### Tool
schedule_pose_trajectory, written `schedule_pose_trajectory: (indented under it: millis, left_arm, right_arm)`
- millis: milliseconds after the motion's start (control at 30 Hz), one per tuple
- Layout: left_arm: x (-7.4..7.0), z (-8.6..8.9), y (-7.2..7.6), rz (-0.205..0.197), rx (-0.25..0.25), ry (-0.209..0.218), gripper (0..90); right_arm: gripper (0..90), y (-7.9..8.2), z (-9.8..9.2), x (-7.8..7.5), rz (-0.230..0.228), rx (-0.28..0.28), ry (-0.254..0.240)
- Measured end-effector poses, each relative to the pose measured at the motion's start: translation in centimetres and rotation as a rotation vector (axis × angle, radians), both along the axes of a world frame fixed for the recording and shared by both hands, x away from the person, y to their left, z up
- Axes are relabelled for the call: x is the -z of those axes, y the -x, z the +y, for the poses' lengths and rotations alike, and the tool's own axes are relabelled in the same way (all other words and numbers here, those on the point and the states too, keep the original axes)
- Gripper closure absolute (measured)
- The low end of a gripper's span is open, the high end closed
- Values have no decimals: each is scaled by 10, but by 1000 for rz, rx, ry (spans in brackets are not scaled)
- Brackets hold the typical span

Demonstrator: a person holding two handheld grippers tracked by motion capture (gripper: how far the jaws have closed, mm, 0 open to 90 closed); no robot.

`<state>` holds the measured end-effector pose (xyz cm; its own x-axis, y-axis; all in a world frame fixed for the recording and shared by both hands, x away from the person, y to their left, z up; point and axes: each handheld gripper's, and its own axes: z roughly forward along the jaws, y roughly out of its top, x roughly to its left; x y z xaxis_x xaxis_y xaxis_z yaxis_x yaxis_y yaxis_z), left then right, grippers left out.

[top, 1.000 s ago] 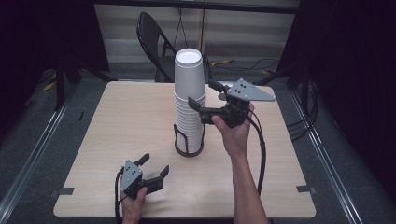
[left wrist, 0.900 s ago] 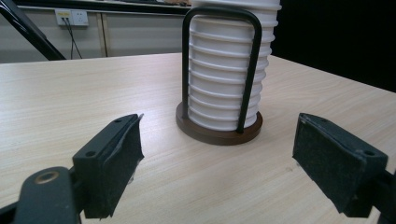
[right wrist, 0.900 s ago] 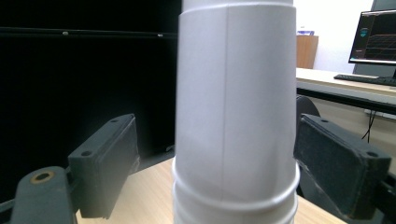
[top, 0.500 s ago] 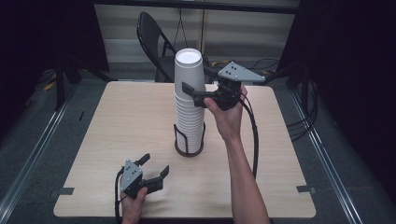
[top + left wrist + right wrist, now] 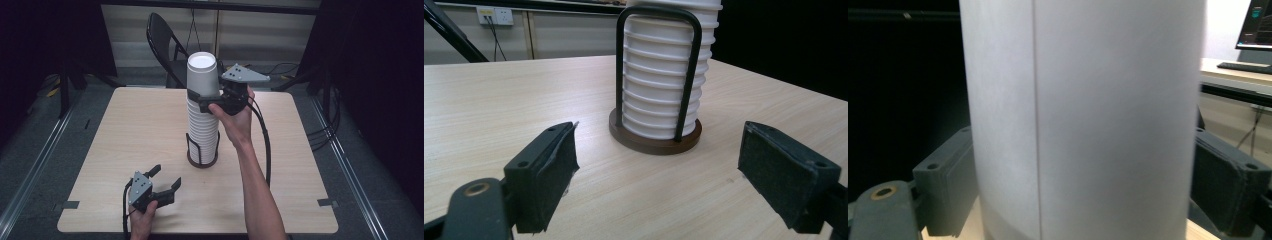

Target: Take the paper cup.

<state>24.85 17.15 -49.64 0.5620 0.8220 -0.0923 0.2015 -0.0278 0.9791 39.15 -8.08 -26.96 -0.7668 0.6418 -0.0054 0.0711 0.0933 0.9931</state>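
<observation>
A recording lab: black curtains (image 5: 45,40), taped table (image 5: 125,130), monitor (image 5: 1257,25).

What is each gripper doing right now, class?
Left gripper: open, holding nothing, low over the table.
Right gripper: jaws either side of the top cup; grip cannot be told.

My right gripper (image 5: 1083,200) has matt black pads around the smooth, matt white paper of the top cup (image 5: 1083,115). The table (image 5: 499,100) is pale wood-grain laminate; the cup holder (image 5: 655,141) pairs a brown wooden-looking base with a satin black metal hoop.
</observation>
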Motion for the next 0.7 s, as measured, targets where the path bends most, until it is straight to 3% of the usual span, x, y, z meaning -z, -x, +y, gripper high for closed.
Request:
schedule_pose_trajectory:
  millis: [233, 700]
  left_arm:
    - [0, 0, 0, -1, 1, 3, 157]
    - [0, 0, 0, -2, -1, 2, 157]
  right_arm:
    - [124, -1, 3, -2, 0, 2, 32]
    - [128, -1, 4, -2, -5, 5, 32]
